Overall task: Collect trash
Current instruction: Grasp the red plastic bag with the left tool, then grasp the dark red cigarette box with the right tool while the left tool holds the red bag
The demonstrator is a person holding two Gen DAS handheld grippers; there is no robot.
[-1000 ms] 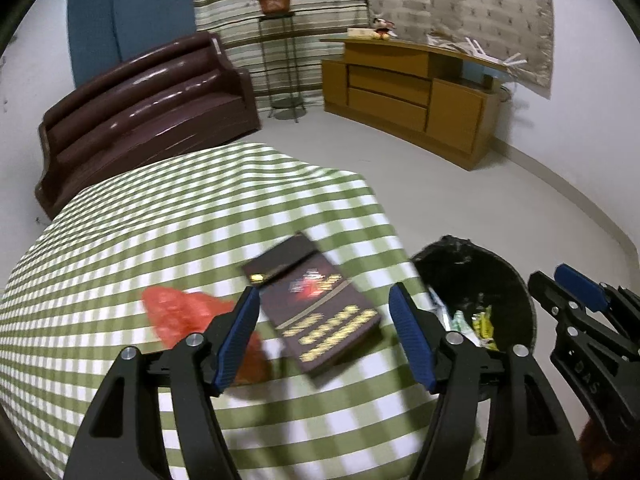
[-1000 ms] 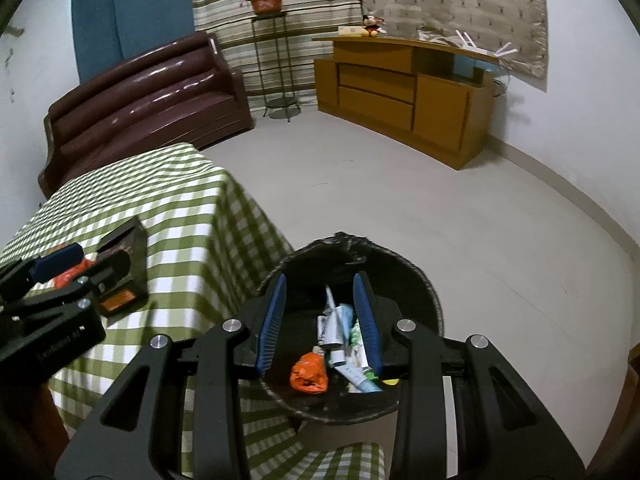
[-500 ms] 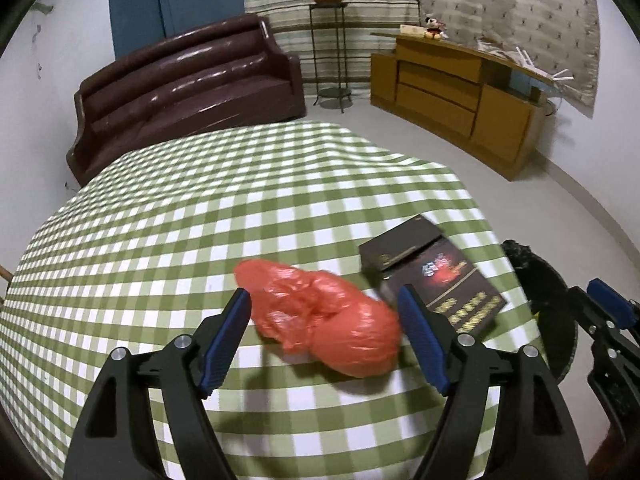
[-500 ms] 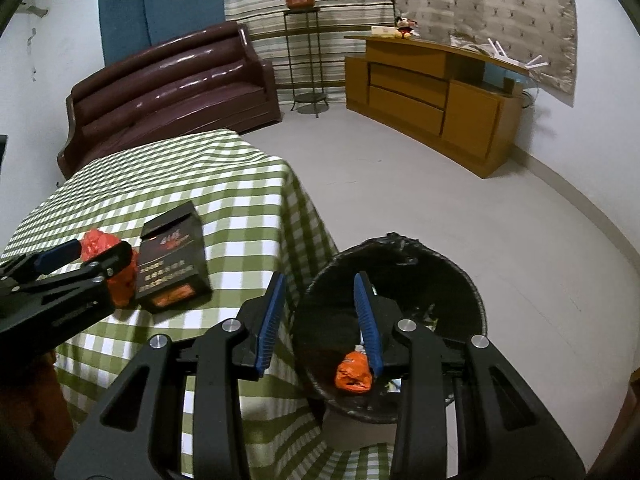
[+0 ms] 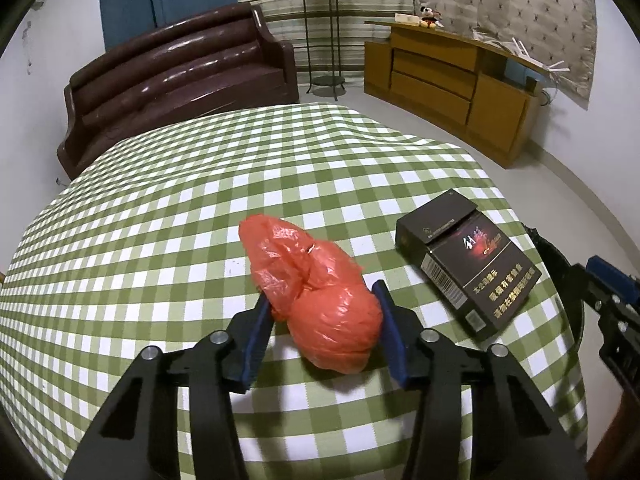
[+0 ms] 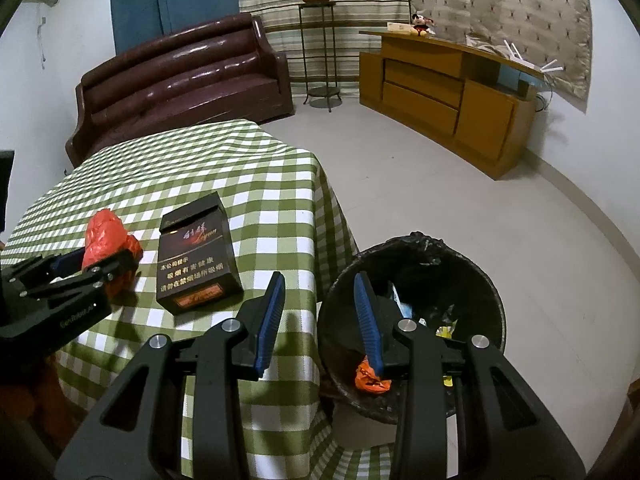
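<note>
The crumpled red plastic bag lies on the bench covered in green-and-white checked cloth, toward its near right corner. Its long axis runs away from the left gripper, slanting slightly left, so the blue pads straddle only the bulkier near end. The left gripper's jaws are closing with the bag between them; both pads appear to touch the plastic, though whether they press firmly cannot be confirmed from this angle.

A dark rectangular cigarette carton with gold lettering lies just beside the bag, nearer the bench's right edge, apart from it.

The right gripper is partly open and holds nothing. It hangs off the bench's right edge, its right pad over the round bin lined with a black bag, which stands on the floor against that edge. The left hand is therefore nearer the bag; the bin lies to its right, past the carton.

The bin's contents are largely shadowed; an orange scrap and some pale wrappers show. The bag's underside and the bin's near rim are hidden by gripper bodies.
</note>
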